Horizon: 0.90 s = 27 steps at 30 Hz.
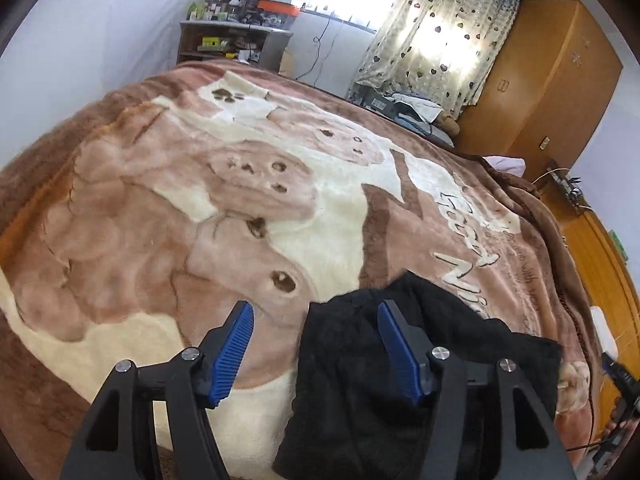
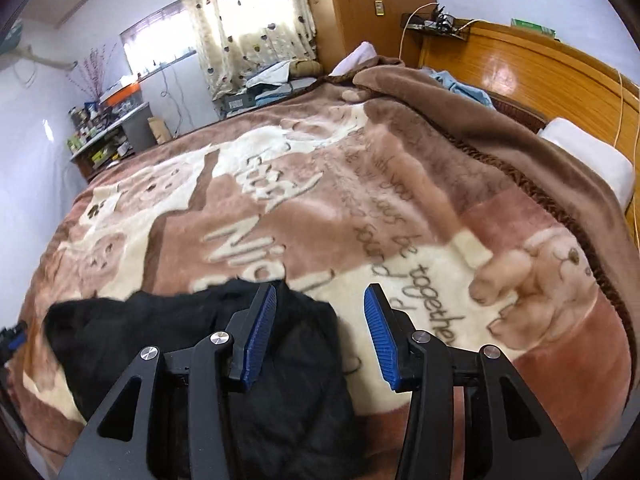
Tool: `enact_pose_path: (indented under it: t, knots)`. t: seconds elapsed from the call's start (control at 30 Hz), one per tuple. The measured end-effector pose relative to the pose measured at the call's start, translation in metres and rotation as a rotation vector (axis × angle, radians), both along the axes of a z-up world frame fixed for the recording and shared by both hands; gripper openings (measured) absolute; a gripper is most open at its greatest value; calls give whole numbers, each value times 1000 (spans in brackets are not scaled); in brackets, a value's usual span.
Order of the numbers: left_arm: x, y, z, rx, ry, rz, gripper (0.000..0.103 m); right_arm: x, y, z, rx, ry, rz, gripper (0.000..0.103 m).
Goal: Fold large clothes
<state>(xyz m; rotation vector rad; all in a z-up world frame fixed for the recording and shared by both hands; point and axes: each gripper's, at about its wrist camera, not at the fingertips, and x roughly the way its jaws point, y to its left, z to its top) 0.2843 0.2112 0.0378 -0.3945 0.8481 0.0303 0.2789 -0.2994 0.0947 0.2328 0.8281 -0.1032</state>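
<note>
Right now you are holding both sets of jaws apart with nothing pinched between the blue pads. On the left gripper [image 1: 316,344], the gap is looking down on the left edge of the black garment [image 1: 400,380] and the blanket [image 1: 200,200] beside it; the right-hand pad is sitting over the dark cloth, and I cannot tell whether it is touching. On the right gripper [image 2: 320,330], the left pad is hanging over the garment's right edge [image 2: 280,360] while the right pad is over bare blanket [image 2: 440,220].

Moving outward, the garment is lying in a compact dark heap at the near edge of the bed, between your two grippers. It is looking bunched into a thick bundle rather than spread flat, so I am judging that some folding is already done. Its outline is uneven, though, and the far edge is lumpy, so you are probably still needing to tidy or fold it once more. The black pile is hiding any creases, so how many layers there are I cannot say.

Further off, the rest of the blanket is carrying no other clothes in reach; a pillow [image 2: 592,164] is sitting at the far right by the headboard [image 2: 540,68].
</note>
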Motion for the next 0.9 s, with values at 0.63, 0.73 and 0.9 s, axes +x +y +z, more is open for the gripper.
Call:
enact_pose_path:
  t: [0.63, 0.73, 0.9]
  knots:
    - [86, -63, -93, 23, 244, -193, 69, 68, 11, -112, 184, 164, 231, 66]
    - [96, -65, -102, 11, 283, -191, 65, 78, 10, -117, 217, 171, 220, 45]
    - [101, -75, -89, 77, 256, -199, 23, 69, 6, -95, 193, 71, 199, 13]
